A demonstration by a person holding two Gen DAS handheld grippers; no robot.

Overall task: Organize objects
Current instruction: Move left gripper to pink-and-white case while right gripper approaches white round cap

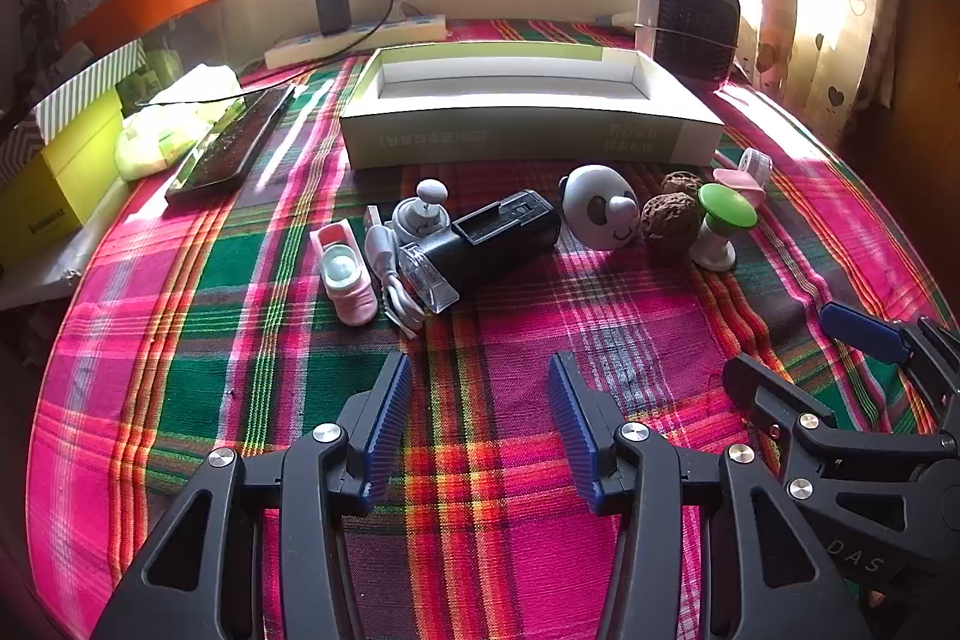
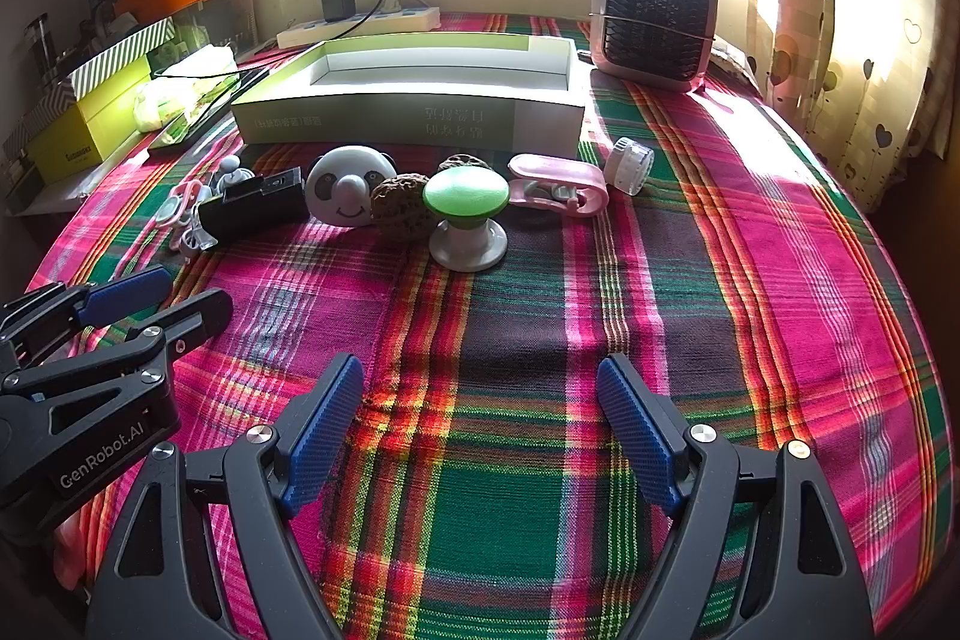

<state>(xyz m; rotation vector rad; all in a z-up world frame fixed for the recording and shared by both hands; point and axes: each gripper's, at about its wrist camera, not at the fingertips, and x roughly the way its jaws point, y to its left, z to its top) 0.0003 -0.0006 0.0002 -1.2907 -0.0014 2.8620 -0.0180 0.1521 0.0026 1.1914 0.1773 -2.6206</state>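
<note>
Blue ribbed pads line the black fingers of both tools. The left gripper (image 1: 480, 418) stands with its jaws spread wide, nothing between them, over the plaid cloth (image 1: 516, 340); it touches none of the objects. The right gripper (image 2: 480, 424) is likewise spread wide and empty, over bare cloth short of the row of items. Each tool shows at the edge of the other's view, the two close side by side; the left tool's body reads "GenRobot.AI" in the right wrist view, and the letters "DAS" show on the right tool in the left wrist view. The task's objects lie in a loose row in front of an open, empty white-lined box (image 1: 516, 100): a pink shoe-shaped item (image 1: 348, 274), a white coiled cable (image 1: 390, 280), a grey knobbed piece (image 1: 423, 211), a black device (image 1: 498, 235) with a clear cap, a panda-face item (image 1: 600, 208), two brown walnuts (image 1: 669, 220) touching one another, a green-topped knob (image 2: 467, 214) on a white base, a pink clip (image 2: 558, 187) and a small white round piece (image 2: 629, 165). The box's front face bears printed characters, inverted and too small to read with certainty. A yellow box (image 2: 90, 130) at the left edge carries small print, not legible. A small fan unit (image 2: 654, 19) stands behind the box at right, a power strip (image 2: 360, 28) with a black charger along the wall.
</note>
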